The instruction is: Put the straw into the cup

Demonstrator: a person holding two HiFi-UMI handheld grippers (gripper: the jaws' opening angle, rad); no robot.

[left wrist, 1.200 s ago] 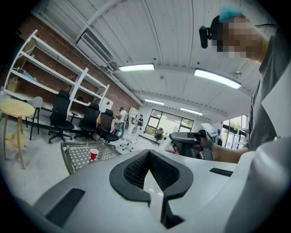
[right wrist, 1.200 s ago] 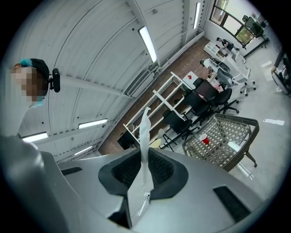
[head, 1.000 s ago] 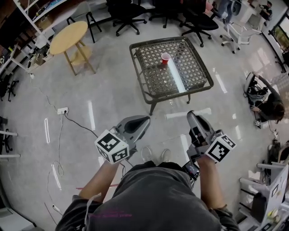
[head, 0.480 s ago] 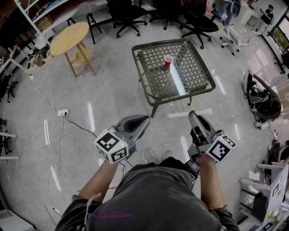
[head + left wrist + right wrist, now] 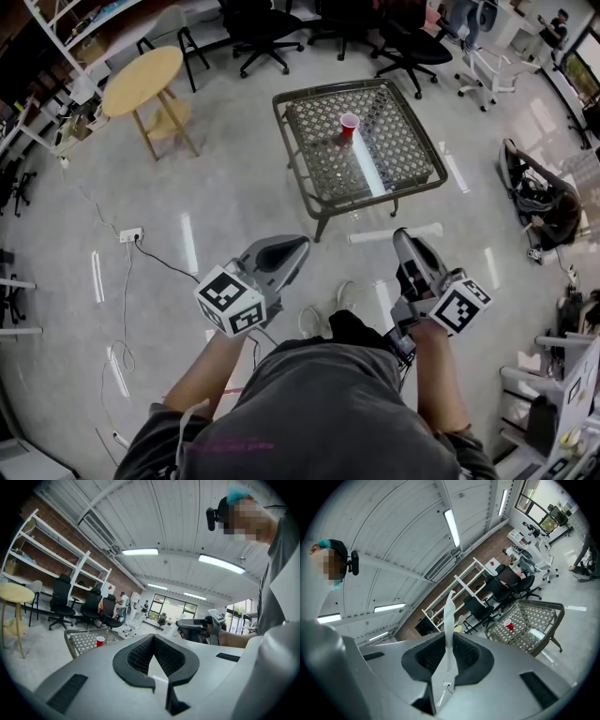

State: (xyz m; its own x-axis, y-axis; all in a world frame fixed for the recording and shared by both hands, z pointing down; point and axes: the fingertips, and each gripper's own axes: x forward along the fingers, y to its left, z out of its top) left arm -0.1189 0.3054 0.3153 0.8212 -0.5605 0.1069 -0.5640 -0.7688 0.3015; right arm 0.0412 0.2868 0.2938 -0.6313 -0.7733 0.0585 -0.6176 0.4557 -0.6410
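Two grippers held low, cup well ahead on the table.
Head view: left gripper (image 5: 300, 247) and right gripper (image 5: 401, 235) side by side above the floor; red cup (image 5: 349, 123) upright on the wicker table (image 5: 292, 155), well apart from both. Left gripper view: jaws closed together, nothing between them. Right gripper view: jaws pinched on a white straw (image 5: 449, 620) that sticks out past them; cup far beyond.

Pale glossy floor (image 5: 234, 187). A wicker-topped table (image 5: 328, 89) stands at 12 o'clock, with black office chairs (image 5: 262, 28) beyond it and a round wooden table (image 5: 141, 80) at 10 o'clock. White shelves (image 5: 78, 573) line a brick wall (image 5: 61, 545). Tube lights (image 5: 138, 551) overhead, windows (image 5: 173, 606) far off.
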